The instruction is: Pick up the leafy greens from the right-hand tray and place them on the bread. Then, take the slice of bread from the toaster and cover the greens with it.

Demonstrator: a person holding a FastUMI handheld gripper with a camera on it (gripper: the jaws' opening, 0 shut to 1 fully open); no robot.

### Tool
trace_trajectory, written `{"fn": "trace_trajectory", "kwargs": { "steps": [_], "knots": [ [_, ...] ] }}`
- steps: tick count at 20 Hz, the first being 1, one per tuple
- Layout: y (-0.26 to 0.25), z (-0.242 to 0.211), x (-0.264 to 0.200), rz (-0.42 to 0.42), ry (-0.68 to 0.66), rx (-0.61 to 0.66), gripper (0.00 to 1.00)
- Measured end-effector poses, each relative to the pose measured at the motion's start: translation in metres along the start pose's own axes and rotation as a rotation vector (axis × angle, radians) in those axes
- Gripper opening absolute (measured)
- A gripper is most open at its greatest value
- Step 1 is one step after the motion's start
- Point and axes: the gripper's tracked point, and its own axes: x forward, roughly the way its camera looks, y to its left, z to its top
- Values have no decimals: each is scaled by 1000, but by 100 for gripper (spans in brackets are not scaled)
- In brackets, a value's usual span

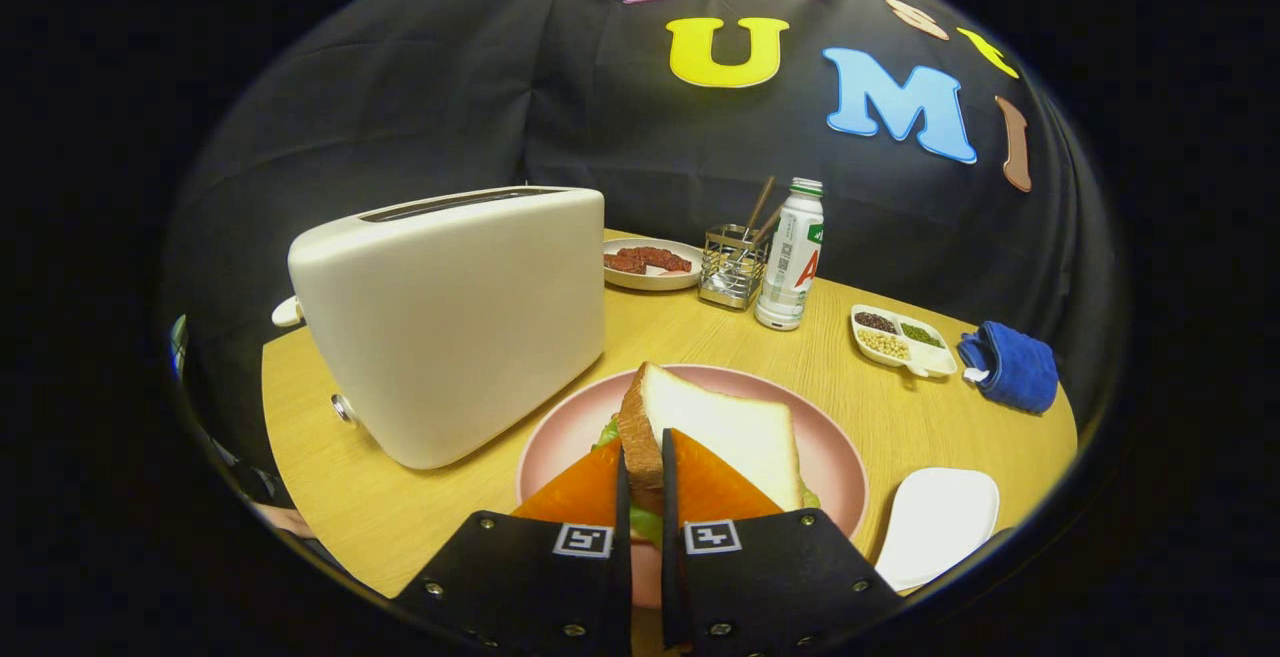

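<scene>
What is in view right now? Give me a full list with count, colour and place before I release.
toaster: 1, cream, on the table beside the pink plate
pink plate: 1, pink, just ahead of the fingers
bread slice: 1, white with brown crust, tilted over the plate, its crust edge between the fingers
leafy greens: some, green, peeking out under the bread slice
white tray: 1, white, beside the pink plate
small plate: 1, pale, holding reddish food, behind the toaster
wire holder: 1, metal, with sticks in it, next to the bottle
bottle: 1, white with green cap, upright
divided dish: 1, white, holding beans
blue cloth: 1, blue, beside the divided dish
table: 1, light wood
gripper: 1, fingers pressing the bread slice's crust
</scene>
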Motion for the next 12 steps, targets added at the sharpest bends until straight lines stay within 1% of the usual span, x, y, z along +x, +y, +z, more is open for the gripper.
{"fn": "trace_trajectory", "kwargs": {
  "steps": [1, 2, 3, 6, 7, 8, 9, 10, 12],
  "knots": [
    [11, -2, -1, 44, 8, 14, 23],
    [18, -9, 2, 62, 39, 37, 34],
    [15, -5, 1, 62, 33, 48, 45],
    [14, -4, 1, 72, 30, 84, 45],
    [17, -4, 1, 88, 27, 92, 45],
    [20, -4, 0, 96, 29, 95, 47],
    [17, -2, 0, 93, 21, 87, 58],
    [18, -1, 0, 98, 17, 85, 59],
    [19, 3, -3, 102, 11, 107, 63]
  ]
}}
